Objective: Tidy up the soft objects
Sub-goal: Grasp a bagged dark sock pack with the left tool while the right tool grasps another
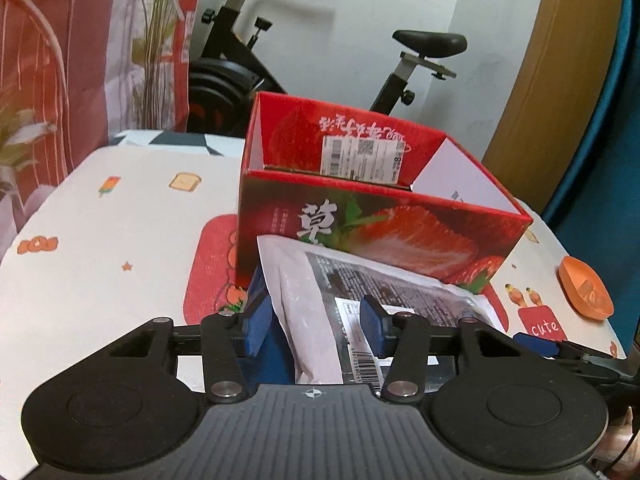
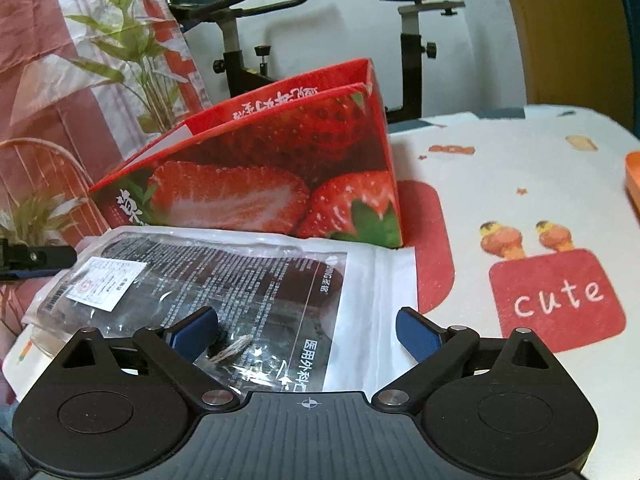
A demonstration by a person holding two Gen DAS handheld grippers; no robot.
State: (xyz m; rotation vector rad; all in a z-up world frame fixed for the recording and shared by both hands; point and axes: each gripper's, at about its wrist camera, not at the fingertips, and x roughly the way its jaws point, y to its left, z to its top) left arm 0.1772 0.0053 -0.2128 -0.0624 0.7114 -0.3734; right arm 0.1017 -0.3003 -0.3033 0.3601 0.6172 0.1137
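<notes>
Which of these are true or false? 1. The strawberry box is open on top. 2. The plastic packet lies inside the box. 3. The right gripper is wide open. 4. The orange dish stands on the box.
1. True: the strawberry box has no lid on it.
2. False: the plastic packet lies on the table, in front of the box.
3. True: the right gripper is spread over the packet.
4. False: the orange dish rests on the table, apart from the box.

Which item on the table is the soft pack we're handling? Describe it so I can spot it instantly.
Find the red strawberry box on the patterned tablecloth. Lying flat against its near side is the clear plastic pack with dark contents and printed text. It alone is transparent and crinkly, with a white sticker at one end.
</notes>
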